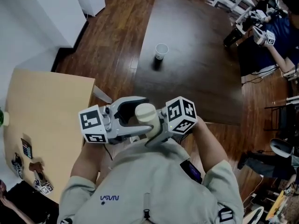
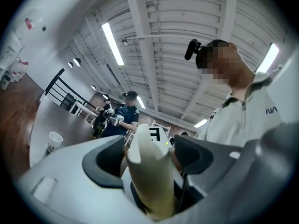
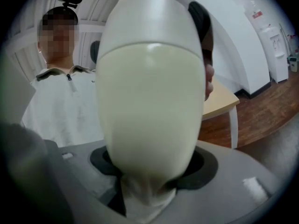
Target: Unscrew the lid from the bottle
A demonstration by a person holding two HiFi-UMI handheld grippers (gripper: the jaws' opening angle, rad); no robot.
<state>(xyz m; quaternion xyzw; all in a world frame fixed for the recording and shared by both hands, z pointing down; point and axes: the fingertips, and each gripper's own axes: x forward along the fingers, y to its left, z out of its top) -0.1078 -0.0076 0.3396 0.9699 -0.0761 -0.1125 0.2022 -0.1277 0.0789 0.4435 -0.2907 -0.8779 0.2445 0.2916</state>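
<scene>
Cream plastic, the bottle (image 1: 145,115) hangs in mid-air in front of the person's chest, beside the pale wooden tabletop (image 1: 46,120). The right gripper (image 3: 149,171) has its jaws clenched on the bottle's body. The left gripper (image 2: 150,148) has its jaws released. They stand apart on either side of the lid (image 3: 149,22), which sits on the bottle, with a gap at each pad. A paper cup (image 1: 161,50) stands well away on the dark floor (image 1: 196,69).

Pale bottle (image 2: 149,171) seemingly loose between fingers (image 2: 105,164)

Bottle (image 3: 147,125) cream w/ white lid (image 3: 149,22); table (image 1: 46,115) tan; floor (image 1: 117,36) dk brown.
</scene>
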